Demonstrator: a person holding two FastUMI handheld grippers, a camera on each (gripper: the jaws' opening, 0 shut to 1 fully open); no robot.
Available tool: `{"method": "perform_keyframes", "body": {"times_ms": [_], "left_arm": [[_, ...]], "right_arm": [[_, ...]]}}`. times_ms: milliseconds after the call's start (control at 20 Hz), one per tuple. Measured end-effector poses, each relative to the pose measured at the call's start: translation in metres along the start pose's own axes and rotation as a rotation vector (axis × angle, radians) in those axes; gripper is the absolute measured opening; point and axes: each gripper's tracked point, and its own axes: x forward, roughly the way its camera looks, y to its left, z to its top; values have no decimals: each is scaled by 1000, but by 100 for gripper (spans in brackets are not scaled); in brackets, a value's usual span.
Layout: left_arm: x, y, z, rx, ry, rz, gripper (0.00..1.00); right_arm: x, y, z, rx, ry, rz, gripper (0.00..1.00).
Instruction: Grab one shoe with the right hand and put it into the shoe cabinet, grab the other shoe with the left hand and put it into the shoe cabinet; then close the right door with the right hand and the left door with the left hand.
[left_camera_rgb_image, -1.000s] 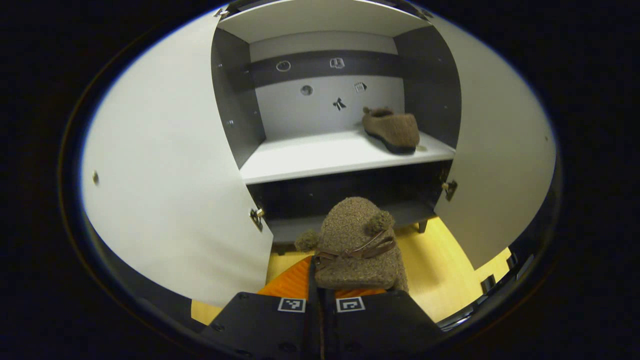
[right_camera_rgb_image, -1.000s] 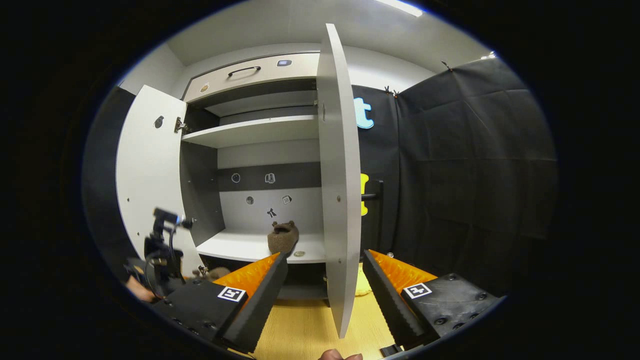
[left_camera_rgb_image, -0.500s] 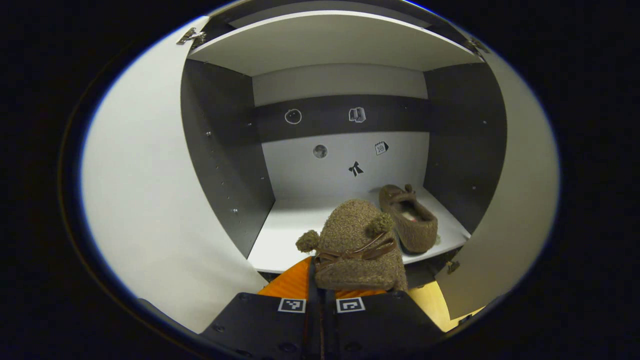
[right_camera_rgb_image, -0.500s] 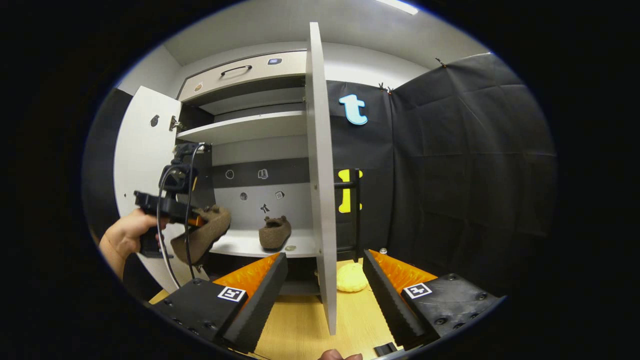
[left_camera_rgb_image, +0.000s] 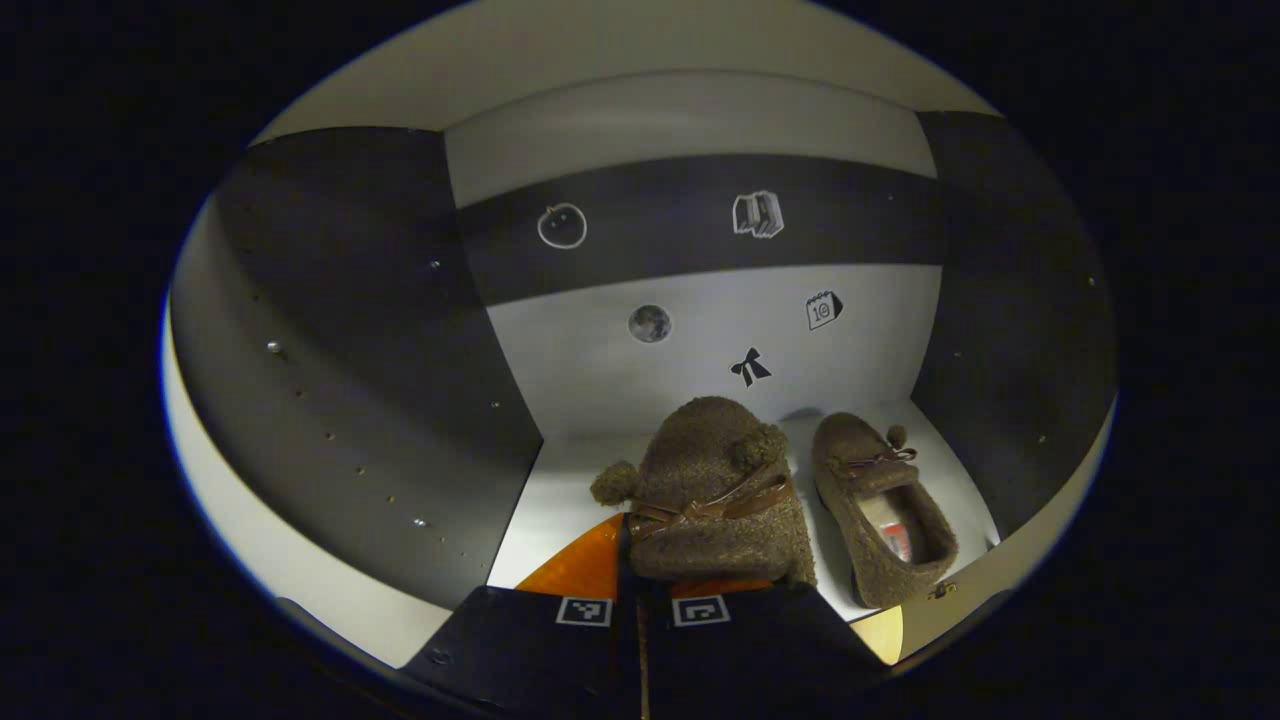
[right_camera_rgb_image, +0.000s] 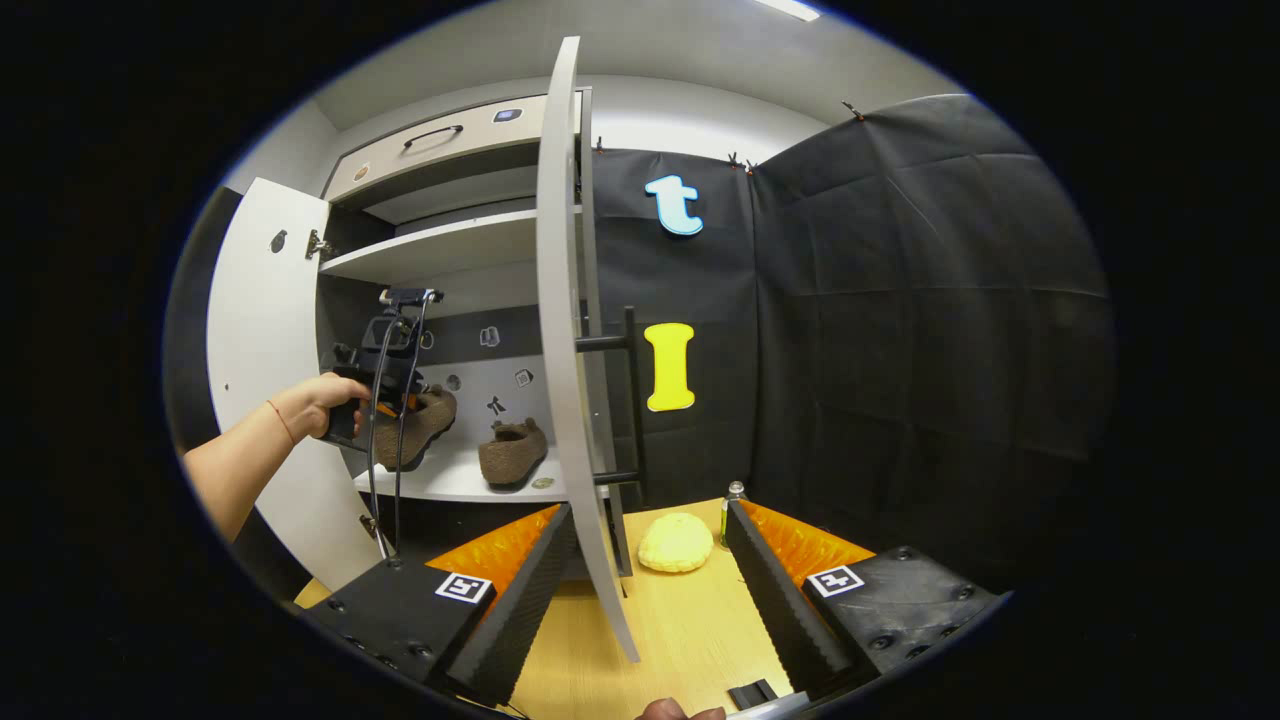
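Brown fuzzy shoes (left_camera_rgb_image: 885, 520); white shelf (left_camera_rgb_image: 560, 500).

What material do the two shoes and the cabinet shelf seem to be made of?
Held shoe and shelved shoe: likely brown fleece-like fabric, curly and matte, with thin, slightly shiny brown bows. Shelf: probably laminated board, smooth, pale, with a slight sheen.

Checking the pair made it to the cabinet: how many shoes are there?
2. One shoe lies on the cabinet shelf, at its right. The other shoe is held in the left gripper beside it, over the shelf.
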Motion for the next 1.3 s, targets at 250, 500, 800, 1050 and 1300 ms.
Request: {"method": "perform_keyframes", "body": {"times_ms": [250, 500, 800, 1050, 1300], "left_arm": [[56, 0, -12, 47, 98, 32, 8], [86, -9, -12, 100, 139, 29, 8], [92, -9, -23, 107, 187, 35, 15], [71, -12, -19, 106, 156, -16, 36], [36, -8, -13, 131, 70, -14, 70]], "right_arm": [[4, -26, -3, -13, 0, -57, 99], [8, -42, -10, -1, 17, -95, 99], [8, -52, -7, 5, 10, -111, 99], [2, -53, -8, 16, 10, -103, 99], [-5, -49, -5, 13, 6, -82, 99]]}}
